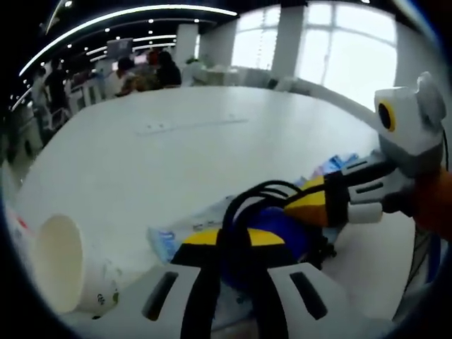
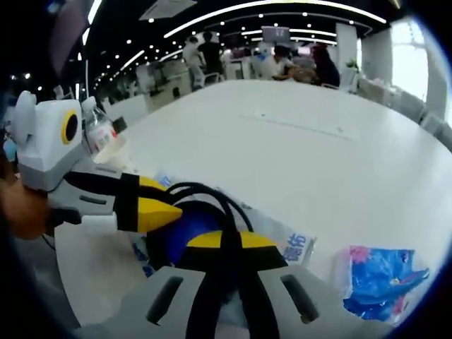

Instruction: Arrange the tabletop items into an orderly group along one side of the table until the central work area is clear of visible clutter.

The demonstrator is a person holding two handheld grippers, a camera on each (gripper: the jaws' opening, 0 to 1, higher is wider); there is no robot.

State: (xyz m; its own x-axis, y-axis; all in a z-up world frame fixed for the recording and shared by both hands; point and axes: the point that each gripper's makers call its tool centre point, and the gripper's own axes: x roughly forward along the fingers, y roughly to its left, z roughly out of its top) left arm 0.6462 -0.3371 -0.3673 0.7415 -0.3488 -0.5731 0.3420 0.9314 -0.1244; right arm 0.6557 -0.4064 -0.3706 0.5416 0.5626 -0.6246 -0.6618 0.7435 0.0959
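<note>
The left gripper [image 1: 236,244] and the right gripper [image 2: 222,244] met nose to nose over a dark blue object [image 1: 282,229] near the table's [image 1: 176,148] near edge. In the left gripper view the blue object sat between that gripper's yellow-tipped jaws, with black cables looping over it, and the right gripper [image 1: 332,198] came in from the right with its tip touching or nearly touching the same object. In the right gripper view the blue object [image 2: 180,229] lay just ahead of the jaws, with the left gripper [image 2: 152,208] arriving from the left. Whether either pair of jaws was pinching it or merely standing around it could not be told, since the jaw tips were hidden by cables and the object itself.

Under and beside the object lay a clear plastic pack [image 2: 289,244] with blue print, probably tissues. It looked soft, light and slippery, best pinched at a folded edge or a corner. A blue-and-pink packet [image 2: 381,275] lay to the right, apart from the rest and likewise thin and crinkly. A paper cup [image 1: 67,265] lay on its side at the near left; light and easily crushed, it would be safest gripped gently at the rim. A bottle [image 2: 102,134] stood at the far left.
</note>
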